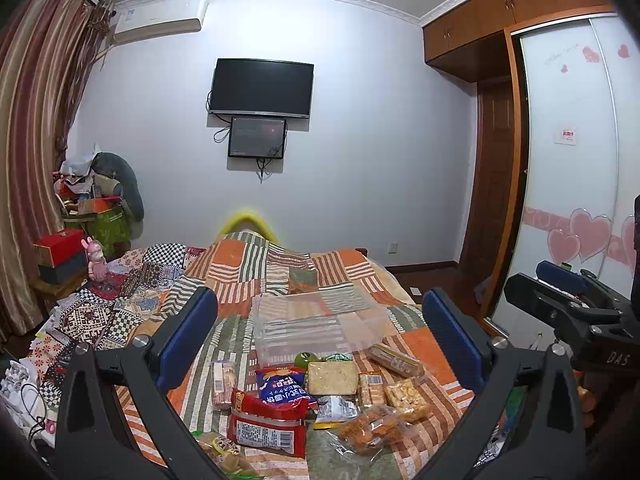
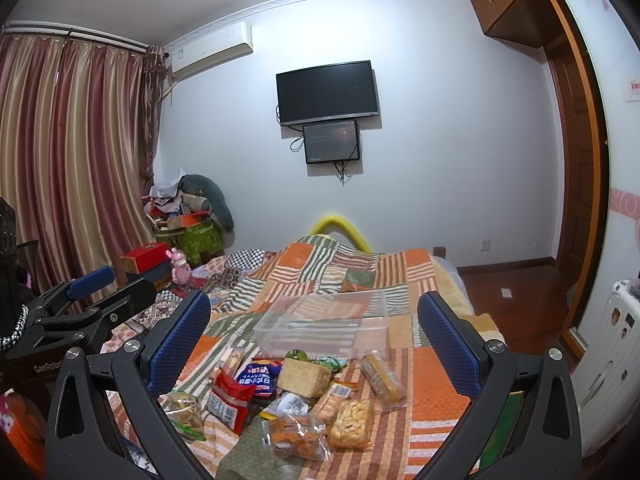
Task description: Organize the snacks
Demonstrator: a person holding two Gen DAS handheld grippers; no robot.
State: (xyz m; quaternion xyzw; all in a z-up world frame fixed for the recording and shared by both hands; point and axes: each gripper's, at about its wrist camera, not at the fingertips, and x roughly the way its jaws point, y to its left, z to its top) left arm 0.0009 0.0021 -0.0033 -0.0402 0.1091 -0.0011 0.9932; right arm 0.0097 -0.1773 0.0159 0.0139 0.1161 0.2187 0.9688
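Observation:
Several wrapped snacks lie in a loose pile on the patchwork bedspread (image 1: 348, 264): a red packet (image 1: 266, 426), a blue packet (image 1: 282, 386), a pale square block (image 1: 332, 378), a clear bag of orange pieces (image 1: 370, 426) and a long bar (image 1: 394, 358). Behind them stands an empty clear plastic bin (image 1: 316, 326), which also shows in the right wrist view (image 2: 324, 326). My left gripper (image 1: 320, 336) is open and empty above the pile. My right gripper (image 2: 314, 338) is open and empty too, beside the left one.
A pink rabbit toy (image 1: 96, 260) and red box (image 1: 60, 242) sit at the bed's left edge, with clutter (image 1: 100, 204) in the corner. Curtains (image 2: 72, 160) hang at left. A TV (image 1: 260, 88) hangs on the far wall. A wardrobe (image 1: 576, 160) stands at right.

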